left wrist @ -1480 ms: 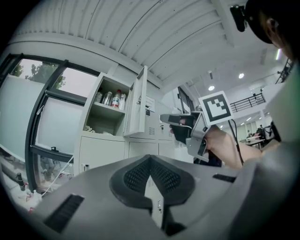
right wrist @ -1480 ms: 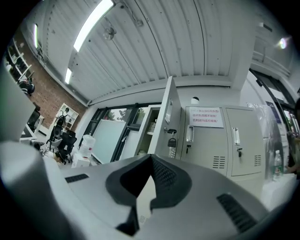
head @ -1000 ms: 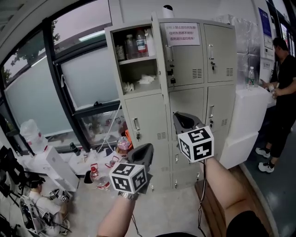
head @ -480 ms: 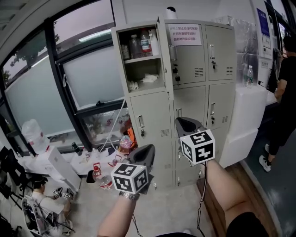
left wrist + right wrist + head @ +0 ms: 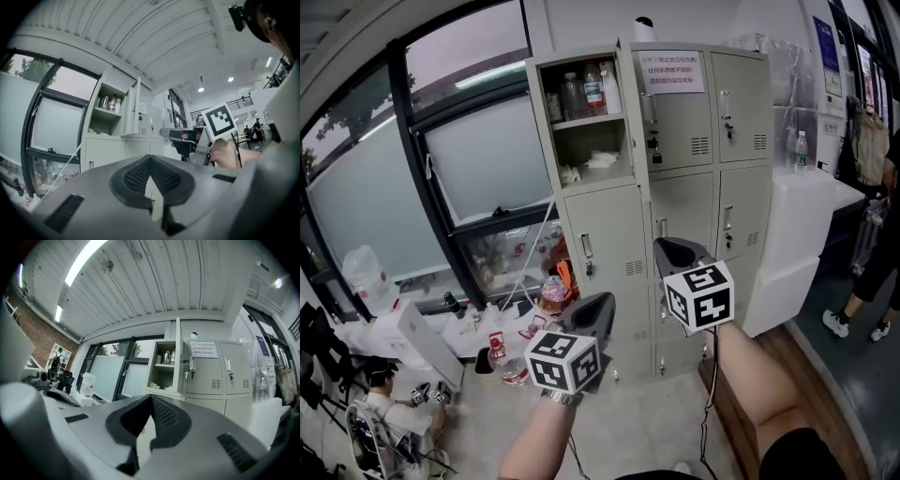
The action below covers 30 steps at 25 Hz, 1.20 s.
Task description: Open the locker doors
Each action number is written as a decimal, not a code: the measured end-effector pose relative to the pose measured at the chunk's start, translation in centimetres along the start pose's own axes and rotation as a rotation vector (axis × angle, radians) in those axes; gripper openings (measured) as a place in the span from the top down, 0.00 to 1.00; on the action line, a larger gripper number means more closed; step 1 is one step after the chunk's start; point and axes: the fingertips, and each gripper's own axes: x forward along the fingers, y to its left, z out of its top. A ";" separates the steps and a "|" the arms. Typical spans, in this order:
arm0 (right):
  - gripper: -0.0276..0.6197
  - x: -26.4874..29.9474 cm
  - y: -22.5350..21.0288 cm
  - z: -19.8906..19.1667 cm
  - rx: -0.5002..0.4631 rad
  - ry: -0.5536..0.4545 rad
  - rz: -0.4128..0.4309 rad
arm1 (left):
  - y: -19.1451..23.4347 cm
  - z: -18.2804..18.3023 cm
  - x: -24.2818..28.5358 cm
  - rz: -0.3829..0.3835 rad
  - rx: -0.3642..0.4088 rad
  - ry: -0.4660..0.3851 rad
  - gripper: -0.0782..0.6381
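Locker: grey metal bank of doors, upright against the wall beside the window, long axis vertical, front facing the person.
Open door: top left, swung out on its right-hand edge until almost edge-on in the head view, long axis vertical.
Open compartment: bottles on the upper shelf, crumpled white stuff on the lower one.
Shut doors: all the others in view, each taller than wide and flat to the front; paper notice on the top middle one, keys hanging at its left edge.
Left gripper: held level and low, aimed at the lower left doors, well apart from them; jaws pressed together tip to tip, nothing between them; marker cube nearest the camera.
Right gripper: held level, higher than the left, aimed at the middle column, apart from the doors; jaws closed on each other, nothing held; marker cube at its back.
Floor left of the locker: clutter of bottles and boxes below the window.
Right of the locker: white counter with a bottle on top; person standing beyond it, partly out of frame.
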 end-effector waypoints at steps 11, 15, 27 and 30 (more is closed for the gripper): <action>0.96 -0.3 0.0 0.2 0.006 0.000 -0.013 | 0.0 0.6 -0.5 0.000 -0.004 -0.023 0.89; 0.96 -0.4 -0.1 0.1 0.008 0.001 -0.017 | 0.0 0.4 -0.5 -0.003 -0.010 -0.023 0.89; 0.96 -1.7 -1.0 0.2 0.026 0.009 -0.047 | -1.1 0.6 -0.4 -0.037 -0.027 -0.019 0.89; 0.96 -2.5 -1.3 0.3 0.030 0.009 -0.065 | -1.6 0.7 -0.6 -0.052 -0.035 -0.021 0.89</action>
